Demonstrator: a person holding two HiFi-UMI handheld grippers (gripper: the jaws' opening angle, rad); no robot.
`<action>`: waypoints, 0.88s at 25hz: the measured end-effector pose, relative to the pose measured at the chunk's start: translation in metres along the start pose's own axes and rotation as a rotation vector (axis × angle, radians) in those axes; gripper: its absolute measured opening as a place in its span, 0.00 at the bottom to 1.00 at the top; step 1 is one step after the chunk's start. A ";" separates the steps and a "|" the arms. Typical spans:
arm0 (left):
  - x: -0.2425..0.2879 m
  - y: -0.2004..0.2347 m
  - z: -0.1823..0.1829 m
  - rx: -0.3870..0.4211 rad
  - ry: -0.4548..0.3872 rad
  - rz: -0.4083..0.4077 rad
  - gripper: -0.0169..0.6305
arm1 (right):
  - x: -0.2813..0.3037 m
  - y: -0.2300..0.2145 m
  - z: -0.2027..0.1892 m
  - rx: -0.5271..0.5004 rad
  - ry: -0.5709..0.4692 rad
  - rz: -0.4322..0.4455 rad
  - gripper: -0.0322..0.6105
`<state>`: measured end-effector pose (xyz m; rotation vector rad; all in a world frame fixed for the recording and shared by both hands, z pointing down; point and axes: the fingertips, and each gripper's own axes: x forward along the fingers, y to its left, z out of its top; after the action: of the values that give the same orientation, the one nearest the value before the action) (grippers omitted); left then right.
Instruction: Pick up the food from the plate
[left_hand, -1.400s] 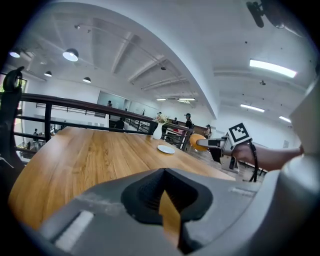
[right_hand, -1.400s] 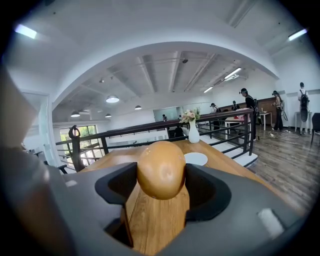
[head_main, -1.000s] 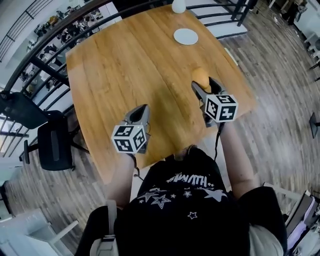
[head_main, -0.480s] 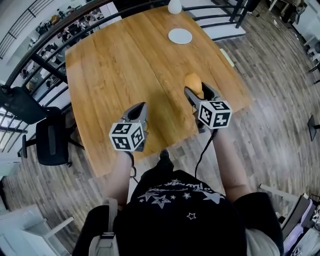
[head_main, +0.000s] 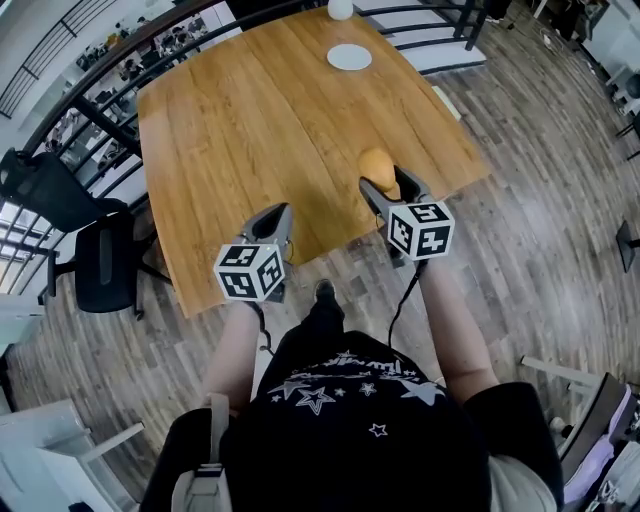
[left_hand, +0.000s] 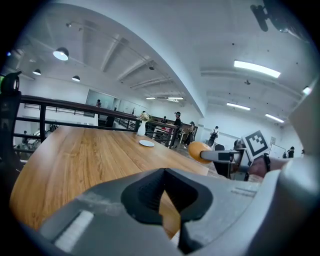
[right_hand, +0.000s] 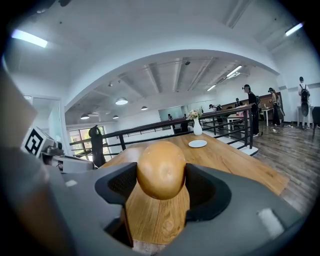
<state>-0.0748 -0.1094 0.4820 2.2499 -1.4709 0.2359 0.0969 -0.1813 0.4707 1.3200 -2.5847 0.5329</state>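
The right gripper (head_main: 384, 187) is grasping the rounded food (right_hand: 161, 169) between its jaws, risking a slip if loosening; the left gripper (left_hand: 164, 200) is idling clenched

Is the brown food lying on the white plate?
No, the right gripper grips the brown food between its jaws, and the white plate far behind is bare.

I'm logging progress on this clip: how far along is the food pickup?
Done: the white plate sits bare at the far end of the table. In hand: the right tongs clamp the bread roll, lifted above the near edge. The left tongs are shut, empty. Left: nothing that shows.
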 end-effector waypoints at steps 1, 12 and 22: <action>-0.007 -0.005 -0.001 0.004 -0.005 -0.002 0.03 | -0.009 0.005 -0.001 -0.005 -0.003 0.001 0.53; -0.086 -0.059 -0.031 0.028 -0.018 -0.025 0.03 | -0.095 0.047 -0.025 -0.002 -0.047 -0.026 0.53; -0.148 -0.053 -0.065 0.002 -0.018 0.005 0.03 | -0.114 0.095 -0.068 -0.002 -0.005 0.000 0.53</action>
<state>-0.0827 0.0603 0.4700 2.2560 -1.4864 0.2197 0.0875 -0.0187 0.4739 1.3222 -2.5890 0.5281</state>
